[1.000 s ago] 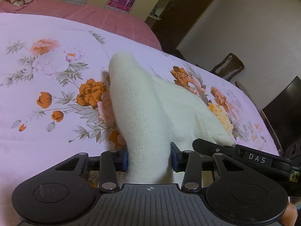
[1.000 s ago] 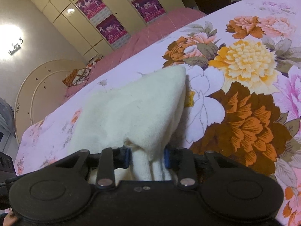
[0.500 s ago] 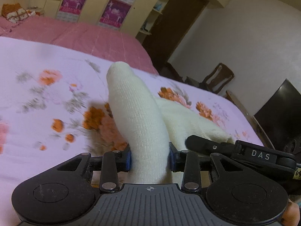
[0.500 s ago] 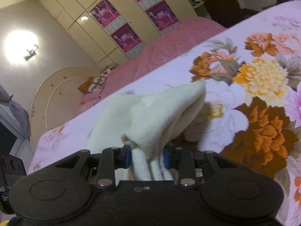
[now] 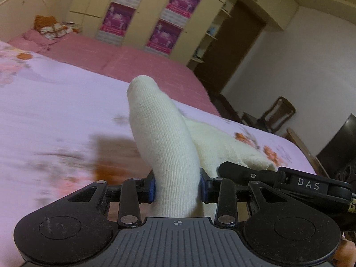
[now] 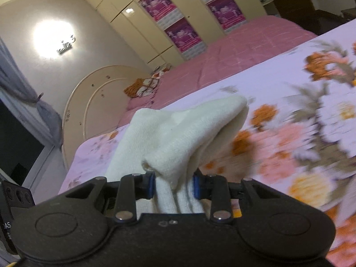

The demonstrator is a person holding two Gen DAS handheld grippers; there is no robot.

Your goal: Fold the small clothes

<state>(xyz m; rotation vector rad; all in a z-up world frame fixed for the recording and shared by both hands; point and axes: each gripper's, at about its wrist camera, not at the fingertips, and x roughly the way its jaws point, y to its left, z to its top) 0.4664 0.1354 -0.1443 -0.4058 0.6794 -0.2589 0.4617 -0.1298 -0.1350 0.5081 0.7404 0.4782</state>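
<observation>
A cream knitted garment (image 5: 164, 146), lifted clear of a flowered bedspread (image 5: 55, 111), hangs between two hand-held grippers, one on each of a person's hands. The left hand-held gripper (image 5: 177, 188) pinches a rolled, tube-like end of the knit between its blue pads; the right hand-held gripper (image 6: 173, 183) pinches a bunched edge, with several layers gathered between its pads. In the left wrist view the right one's black body shows just beside the left, the knit draped over it.

The step in hand looks like the carry: both ends held and raised together, apparently to bring one part over another or to move the piece. The next move would call for lowering both ends evenly onto the bed and laying the fabric flat before letting go, lest the fold bunch.

Counted: one cream garment, two grippers, one bed with one flowered spread and a plain pink cover (image 5: 124, 55) beyond it, four purple posters (image 5: 160, 35) on the cupboard doors.
</observation>
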